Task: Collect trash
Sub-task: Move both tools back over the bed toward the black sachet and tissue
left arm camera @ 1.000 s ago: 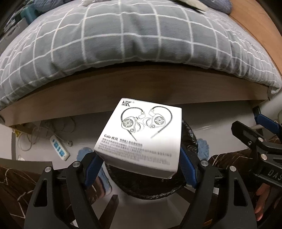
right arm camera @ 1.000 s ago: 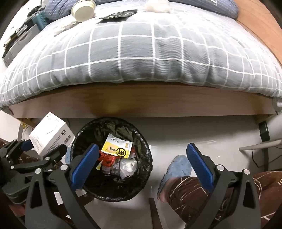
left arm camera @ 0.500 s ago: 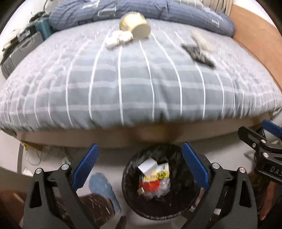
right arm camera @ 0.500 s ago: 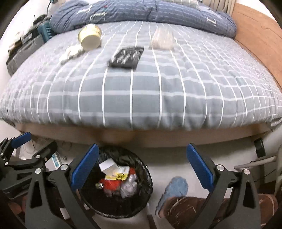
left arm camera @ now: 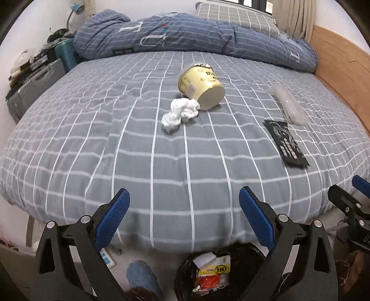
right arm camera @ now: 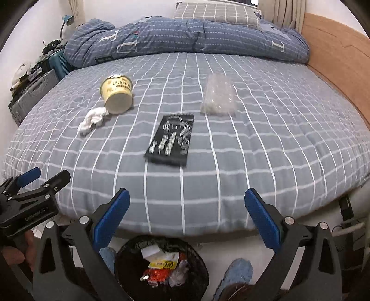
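Note:
On the grey checked bed lie a tipped yellow cup [left arm camera: 201, 86] [right arm camera: 117, 94], a crumpled white tissue [left arm camera: 180, 113] [right arm camera: 93, 119], a black packet [left arm camera: 286, 143] [right arm camera: 172, 140] and a clear plastic tray [left arm camera: 289, 104] [right arm camera: 218, 94]. A black-lined bin [left arm camera: 187, 275] [right arm camera: 129, 250] stands on the floor below the bed edge, with a white box [left arm camera: 204, 258] [right arm camera: 150, 251] and wrappers inside. My left gripper [left arm camera: 184, 216] and right gripper [right arm camera: 187, 217] are both open and empty, above the bin and facing the bed.
A blue duvet [right arm camera: 185, 37] and a checked pillow [right arm camera: 215, 12] lie at the bed's far end. Suitcases [left arm camera: 34, 85] stand at the left, a wooden headboard [right arm camera: 335, 48] at the right. A power strip [left arm camera: 106, 255] and blue slippers [right arm camera: 238, 274] are on the floor.
My left gripper opened and the white box fell into the bin. Both grippers then rose and tilted up from the bin to face the bed top.

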